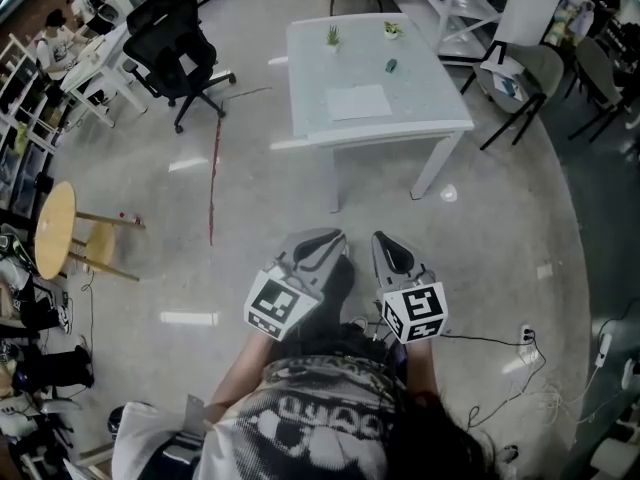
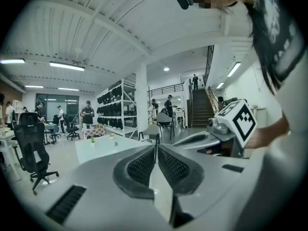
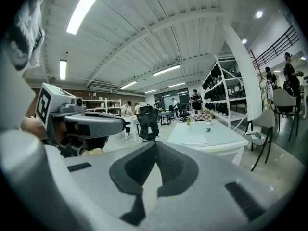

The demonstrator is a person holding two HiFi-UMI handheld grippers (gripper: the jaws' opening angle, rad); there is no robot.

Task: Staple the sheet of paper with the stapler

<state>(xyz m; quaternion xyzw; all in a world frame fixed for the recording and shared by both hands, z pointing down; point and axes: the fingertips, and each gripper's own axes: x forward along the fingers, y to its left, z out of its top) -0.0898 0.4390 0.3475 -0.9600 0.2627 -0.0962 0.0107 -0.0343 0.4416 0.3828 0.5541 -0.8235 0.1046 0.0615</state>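
While left claw [image 2: 157, 147] and right claw [image 3: 155, 147] sit closed, the stapler [image 1: 391, 65] seemingly points away.

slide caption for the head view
Both shut, left gripper and right gripper face the table bearing paper and stapler.

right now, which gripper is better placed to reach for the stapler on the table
Right, slightly. The left gripper and right gripper are both shut, empty, side by side, short of the table. The stapler lies right of the paper, on the right gripper's side.
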